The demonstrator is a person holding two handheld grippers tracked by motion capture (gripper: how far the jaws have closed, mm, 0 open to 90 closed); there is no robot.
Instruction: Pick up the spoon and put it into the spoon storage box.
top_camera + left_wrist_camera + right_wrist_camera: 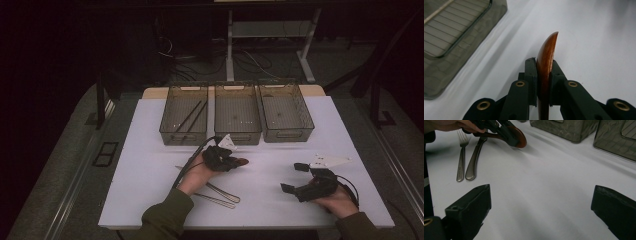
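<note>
The right tongs (pixel 292 177) rest near the front of the white worktop (pixel 150 170), jaws spread wide with nothing between them. Farther in, the left tongs (pixel 543 72) are clenched edge-on around a brown wooden spoon (pixel 547 57), beside a fork (pixel 461 157). Beyond stand three grey baskets (pixel 237 120). No readable writing.

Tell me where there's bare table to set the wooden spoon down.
Free: the white table left of the left gripper holding the wooden spoon, and the patch between both grippers, below the bins. Crowded: beside the left forearm, where fork and metal handle lie.
</note>
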